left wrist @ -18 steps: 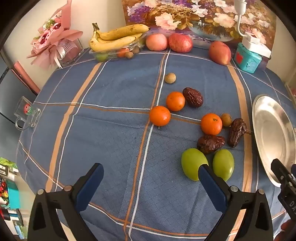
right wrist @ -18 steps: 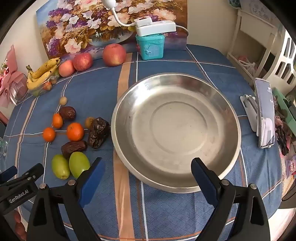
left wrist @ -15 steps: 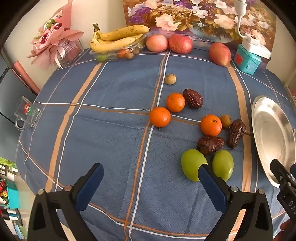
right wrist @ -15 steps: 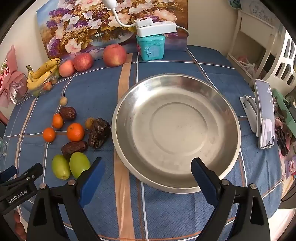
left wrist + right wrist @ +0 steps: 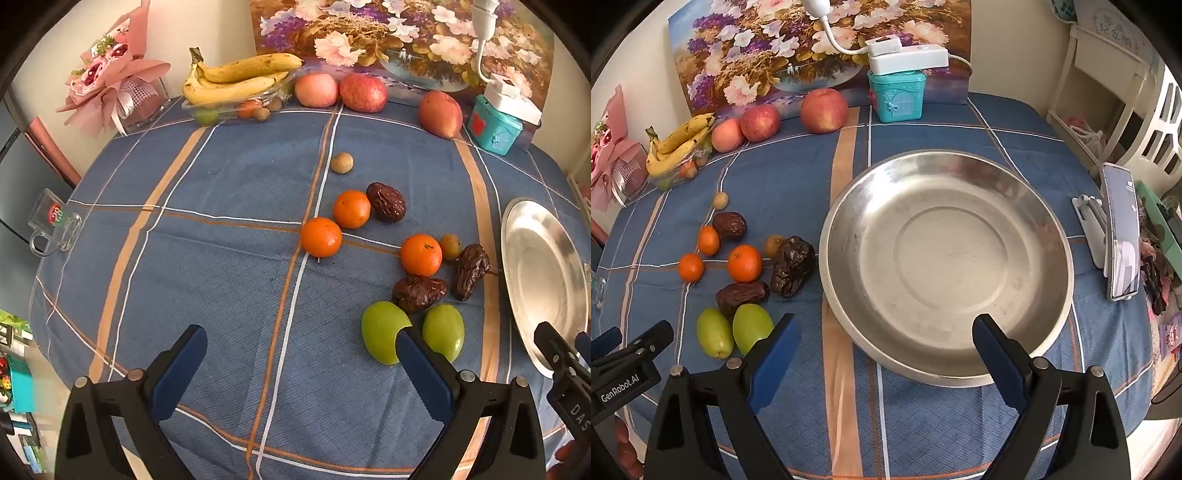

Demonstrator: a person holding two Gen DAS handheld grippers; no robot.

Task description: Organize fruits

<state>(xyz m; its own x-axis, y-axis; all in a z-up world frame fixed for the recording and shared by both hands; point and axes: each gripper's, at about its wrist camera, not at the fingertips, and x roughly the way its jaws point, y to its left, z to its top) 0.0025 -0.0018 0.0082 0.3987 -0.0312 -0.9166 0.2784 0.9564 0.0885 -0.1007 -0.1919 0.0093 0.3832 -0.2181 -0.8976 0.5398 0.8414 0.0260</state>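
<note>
Loose fruit lies on the blue cloth: three oranges (image 5: 320, 236) (image 5: 745, 263), three dark dates (image 5: 418, 293) (image 5: 792, 265), two green fruits (image 5: 382, 335) (image 5: 752, 328) and two small brown longans (image 5: 341, 162). An empty steel plate (image 5: 1049, 221) sits to their right, also in the left wrist view (image 5: 517, 236). My left gripper (image 5: 297, 349) is open and empty above the cloth, its right finger just in front of the green fruits. My right gripper (image 5: 884, 338) is open and empty over the plate's near rim.
Bananas in a clear tray (image 5: 236, 79), three apples (image 5: 363, 92), a teal box (image 5: 897, 96) and a painting line the back. A pink bouquet (image 5: 110, 88) and glass mug (image 5: 53, 225) are at left. A phone on a stand (image 5: 1121, 236) is at right.
The left wrist view has shifted slightly, so the fruit sits a little higher and to the left. The right gripper has barely moved.
</note>
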